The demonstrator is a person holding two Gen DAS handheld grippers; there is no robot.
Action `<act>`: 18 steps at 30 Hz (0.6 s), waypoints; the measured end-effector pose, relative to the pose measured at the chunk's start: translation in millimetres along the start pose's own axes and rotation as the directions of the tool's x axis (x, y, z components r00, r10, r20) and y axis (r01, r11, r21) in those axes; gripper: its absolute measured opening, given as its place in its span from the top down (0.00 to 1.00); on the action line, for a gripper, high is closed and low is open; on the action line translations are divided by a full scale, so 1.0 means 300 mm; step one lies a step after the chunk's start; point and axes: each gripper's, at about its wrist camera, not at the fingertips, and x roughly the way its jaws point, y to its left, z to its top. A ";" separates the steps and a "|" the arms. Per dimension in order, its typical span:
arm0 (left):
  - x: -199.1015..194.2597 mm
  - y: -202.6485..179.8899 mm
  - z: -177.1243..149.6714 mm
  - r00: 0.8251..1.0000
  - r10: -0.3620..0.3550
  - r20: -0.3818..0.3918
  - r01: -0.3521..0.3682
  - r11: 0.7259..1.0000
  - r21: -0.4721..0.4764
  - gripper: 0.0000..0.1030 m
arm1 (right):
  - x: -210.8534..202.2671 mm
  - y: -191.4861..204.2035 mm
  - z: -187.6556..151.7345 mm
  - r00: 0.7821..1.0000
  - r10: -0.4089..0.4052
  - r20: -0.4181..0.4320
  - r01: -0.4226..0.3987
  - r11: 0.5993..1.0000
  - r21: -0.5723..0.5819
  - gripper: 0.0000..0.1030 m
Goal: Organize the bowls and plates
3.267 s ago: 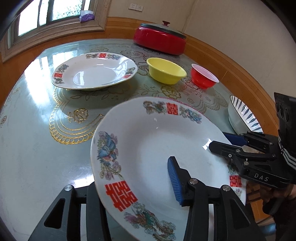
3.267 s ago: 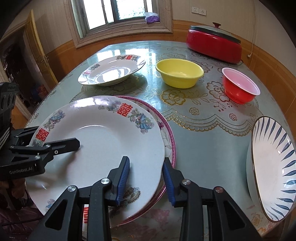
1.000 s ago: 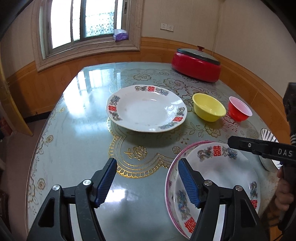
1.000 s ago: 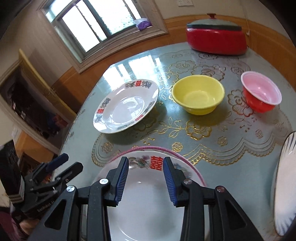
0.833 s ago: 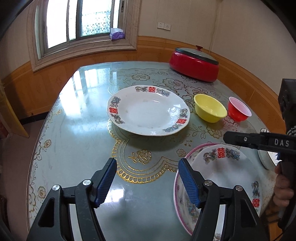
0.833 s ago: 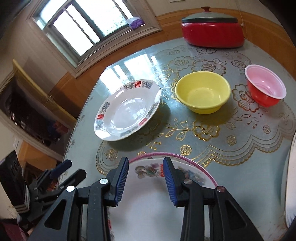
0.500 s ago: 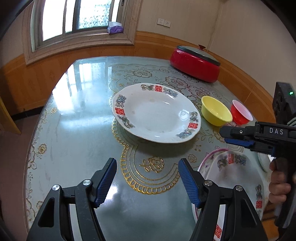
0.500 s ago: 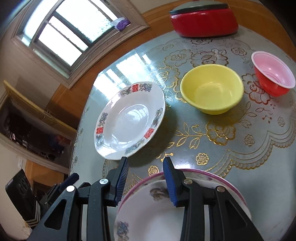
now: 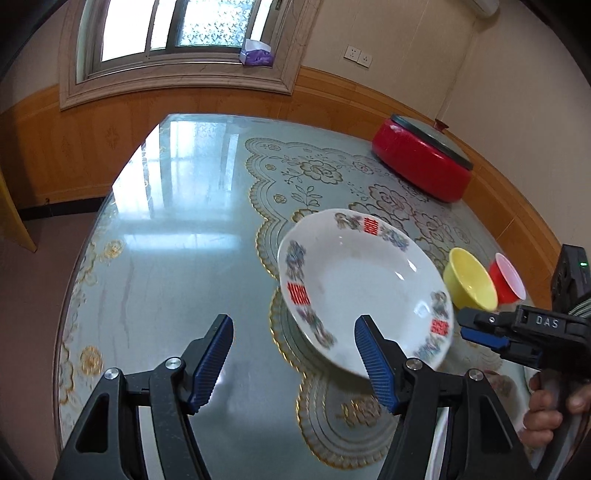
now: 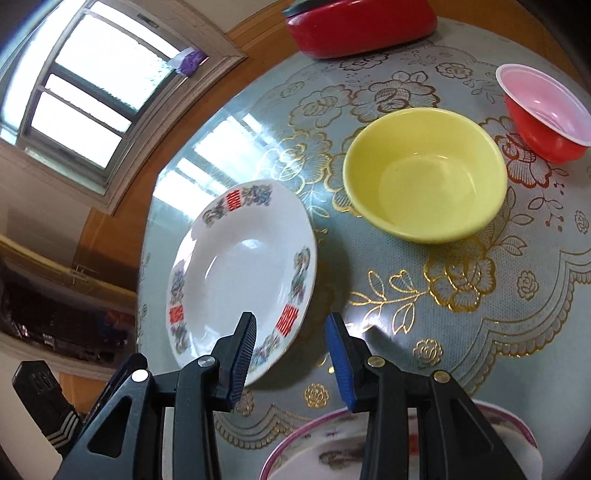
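Moved: both your grippers now close on the lone floral plate (image 9: 364, 291), centre frame.
Left gripper (image 9: 293, 360): wide open, empty.
Right gripper (image 10: 291, 352): parted, empty.

Left wrist view: sits behind my left jaws, above the near left of the bench (image 9: 166, 229), facing far toward the window (image 9: 177, 33); moderately high. Right wrist view: behind my right jaws, lower and nearer the surface, tilted steeply down, facing far-left. Shared by both: white patterned plate (image 9: 362, 291) (image 10: 240, 273), yellow bowl (image 9: 469, 284) (image 10: 424, 184), red bowl (image 9: 508, 282) (image 10: 546, 110), red lidded pot (image 9: 421, 166) (image 10: 358, 22), window (image 10: 88, 85). Each view catches the other gripper at its edge.
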 end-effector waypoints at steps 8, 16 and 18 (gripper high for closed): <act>0.164 0.021 0.105 0.999 -0.021 -0.047 0.021 1.000 0.007 0.46 | 0.080 0.010 0.056 0.999 -0.038 -0.022 0.039 0.999 0.013 0.62; 0.280 0.002 0.167 0.995 -0.044 -0.094 0.049 0.998 0.045 0.62 | 0.164 0.060 0.070 0.996 -0.083 -0.031 0.081 0.995 -0.060 0.64; 0.305 -0.006 0.174 0.993 -0.042 -0.107 0.048 0.997 0.057 0.64 | 0.182 0.063 0.073 0.994 -0.097 -0.039 0.094 0.993 -0.071 0.67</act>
